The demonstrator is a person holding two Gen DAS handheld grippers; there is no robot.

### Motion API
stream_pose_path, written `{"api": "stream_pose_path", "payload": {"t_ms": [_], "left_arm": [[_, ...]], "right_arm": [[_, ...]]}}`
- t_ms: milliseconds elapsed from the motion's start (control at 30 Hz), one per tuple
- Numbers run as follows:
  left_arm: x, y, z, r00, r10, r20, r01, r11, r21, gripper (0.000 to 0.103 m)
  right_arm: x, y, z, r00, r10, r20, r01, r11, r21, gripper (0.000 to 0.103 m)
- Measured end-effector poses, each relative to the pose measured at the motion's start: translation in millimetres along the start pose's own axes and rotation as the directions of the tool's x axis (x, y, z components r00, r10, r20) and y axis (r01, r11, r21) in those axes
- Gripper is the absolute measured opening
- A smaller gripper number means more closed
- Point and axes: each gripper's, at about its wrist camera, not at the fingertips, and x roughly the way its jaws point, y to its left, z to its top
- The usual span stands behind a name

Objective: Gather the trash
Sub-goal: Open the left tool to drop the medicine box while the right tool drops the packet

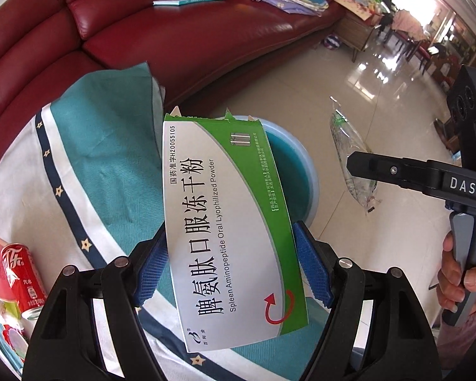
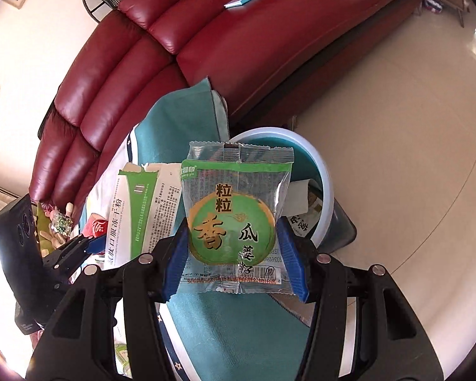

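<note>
Blue pads of the left tool (image 1: pixel 230 273) pinched a flattened medicine box (image 1: pixel 225 225), held above the bench edge; the right tool (image 2: pixel 236 254) gripped a seed packet (image 2: pixel 236 212). Both hung near the blue bin (image 2: pixel 325 187) beyond. Released early, the light box could probably flutter onto the floor (image 1: pixel 380 238).

Green-and-white box (image 1: pixel 225 228), dark-red sofa (image 1: pixel 111 22)
</note>
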Motion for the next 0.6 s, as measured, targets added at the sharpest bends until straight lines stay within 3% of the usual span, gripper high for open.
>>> {"api": "stream_pose_path", "payload": {"t_ms": [333,433,600], "left_arm": [[47,3,36,0.999,-0.023,-0.04,0.022,0.999,-0.048,0.079],[49,10,38,0.999,-0.019,-0.038,0.016,0.997,-0.073,0.086],[47,18,34,0.999,-0.014,-0.036,0.011,0.995,-0.094,0.088]], "right_arm": [[17,-16,18,1.0,-0.021,-0.021,0.021,0.999,0.031,0.052],[26,-16,20,0.999,-0.026,-0.033,0.027,0.999,0.031,0.052],[37,-15,23,0.998,-0.03,-0.051,0.032,0.999,0.03,0.052]]}}
